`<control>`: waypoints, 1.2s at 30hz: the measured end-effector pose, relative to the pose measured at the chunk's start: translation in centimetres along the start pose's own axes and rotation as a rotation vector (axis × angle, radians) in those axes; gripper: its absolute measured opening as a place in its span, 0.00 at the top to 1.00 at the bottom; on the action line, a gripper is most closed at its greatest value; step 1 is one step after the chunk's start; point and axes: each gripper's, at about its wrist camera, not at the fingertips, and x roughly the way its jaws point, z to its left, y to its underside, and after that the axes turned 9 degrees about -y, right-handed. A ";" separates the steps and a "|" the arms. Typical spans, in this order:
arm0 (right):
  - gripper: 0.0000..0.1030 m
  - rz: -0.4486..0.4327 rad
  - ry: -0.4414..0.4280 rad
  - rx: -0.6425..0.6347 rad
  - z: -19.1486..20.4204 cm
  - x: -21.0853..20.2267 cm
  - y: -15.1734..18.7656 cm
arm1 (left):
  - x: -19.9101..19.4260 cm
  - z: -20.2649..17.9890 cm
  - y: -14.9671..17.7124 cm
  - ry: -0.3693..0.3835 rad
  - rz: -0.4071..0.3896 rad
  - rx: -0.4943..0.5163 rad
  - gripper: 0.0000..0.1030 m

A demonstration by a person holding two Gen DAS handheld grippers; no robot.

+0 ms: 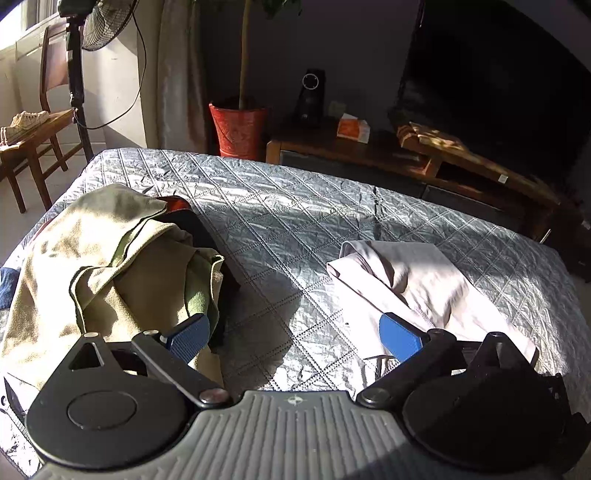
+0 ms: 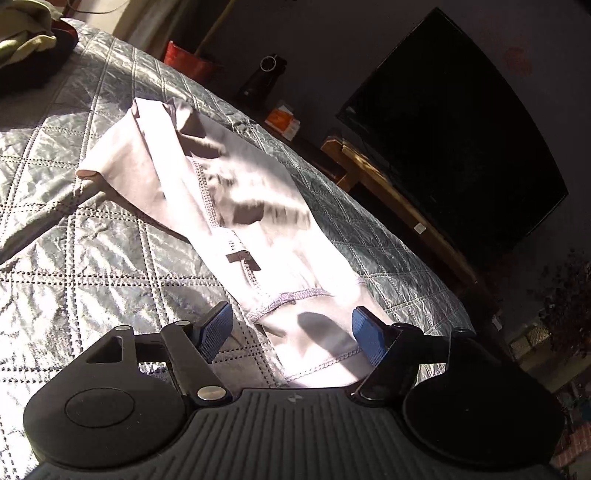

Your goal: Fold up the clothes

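Note:
A pale pink garment (image 1: 413, 288) lies folded into a long strip on the grey quilted bedspread (image 1: 280, 221); it also shows in the right wrist view (image 2: 236, 206). My left gripper (image 1: 295, 336) is open and empty above the bedspread, between the pink garment and a pile of olive-green clothes (image 1: 110, 266). My right gripper (image 2: 291, 332) is open, its blue pads either side of the near end of the pink garment, just above it. A dark garment (image 1: 192, 225) lies under the green pile.
A red plant pot (image 1: 238, 129), a wooden TV bench (image 1: 443, 162) with a dark television (image 1: 491, 85) and an orange box (image 1: 352, 127) stand beyond the bed. A wooden chair (image 1: 33, 140) with shoes and a fan (image 1: 99, 26) stand at the left.

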 end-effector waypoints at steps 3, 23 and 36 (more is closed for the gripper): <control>0.34 0.026 -0.042 0.022 -1.0 0.7 -0.5 | 0.3 -0.2 -0.1 0.001 0.009 -0.018 0.05; 0.87 -0.398 -0.437 0.360 -11.6 -22.2 -9.0 | -1.7 4.1 -0.1 -0.113 -0.096 -0.160 0.07; 0.66 -0.188 0.102 0.489 -18.0 -17.9 0.7 | -4.4 4.6 1.0 -0.094 -0.153 -0.098 0.06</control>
